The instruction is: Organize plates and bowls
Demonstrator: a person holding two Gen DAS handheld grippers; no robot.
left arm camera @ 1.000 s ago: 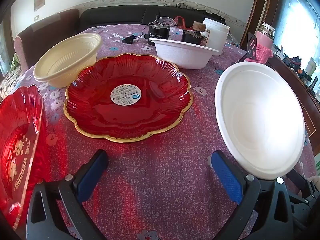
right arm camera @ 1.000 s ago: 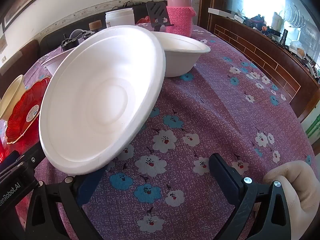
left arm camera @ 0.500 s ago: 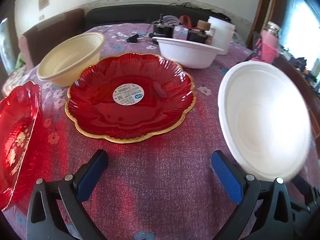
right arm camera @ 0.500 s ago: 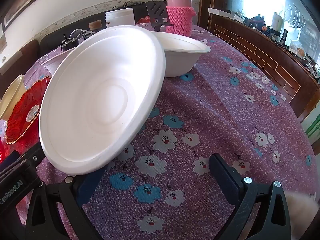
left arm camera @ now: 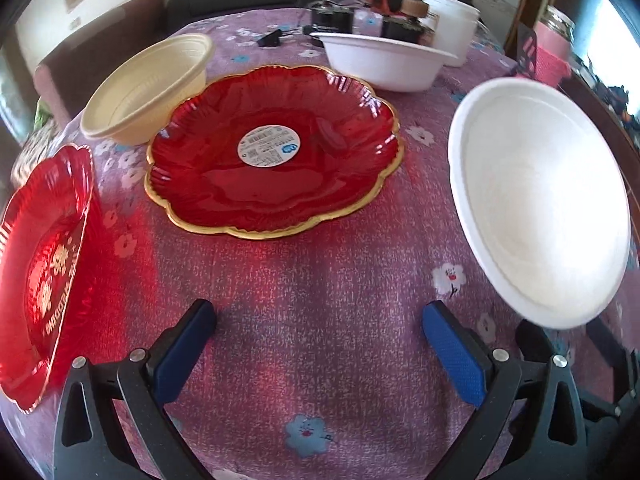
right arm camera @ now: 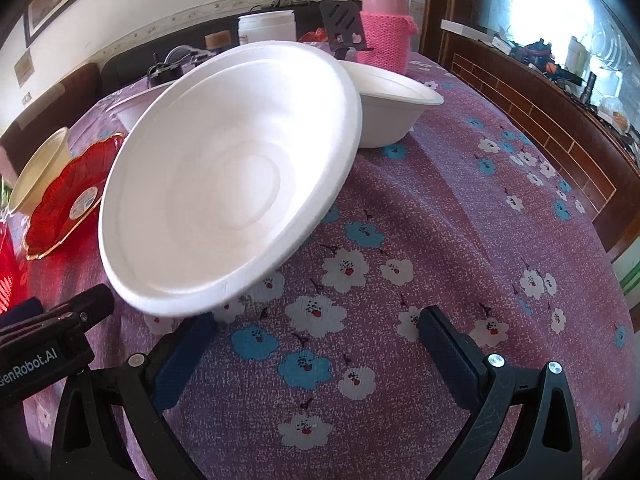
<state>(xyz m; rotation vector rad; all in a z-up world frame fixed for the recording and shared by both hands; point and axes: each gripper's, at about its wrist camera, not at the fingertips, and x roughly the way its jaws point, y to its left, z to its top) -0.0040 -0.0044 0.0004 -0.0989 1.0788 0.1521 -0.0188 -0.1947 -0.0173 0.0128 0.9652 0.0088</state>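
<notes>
A white foam bowl [right arm camera: 224, 184] stands tilted on its edge in front of my right gripper [right arm camera: 316, 348], whose jaws are wide open; its rim hangs at the left fingertip [right arm camera: 188, 348]. The same bowl [left arm camera: 536, 200] shows right of my left gripper [left arm camera: 320, 344], which is open and empty over the tablecloth. A gold-rimmed red plate [left arm camera: 272, 148] lies ahead of the left gripper. A second red plate [left arm camera: 40, 260] stands tilted at the left. A cream bowl [left arm camera: 148, 84] and a white bowl [left arm camera: 384, 60] sit farther back. Another white bowl [right arm camera: 392, 108] sits behind the tilted one.
A purple flowered cloth [right arm camera: 440, 240] covers the table. At the far edge stand a white jar [left arm camera: 452, 32], dark small items [left arm camera: 332, 20] and a pink-sleeved flask [right arm camera: 386, 28]. A wooden ledge [right arm camera: 540, 120] runs along the right.
The left gripper's view has shifted slightly, so the plates and bowls sit a little lower and closer. The white bowl stays tilted at the right gripper. A gloved hand left the right view.
</notes>
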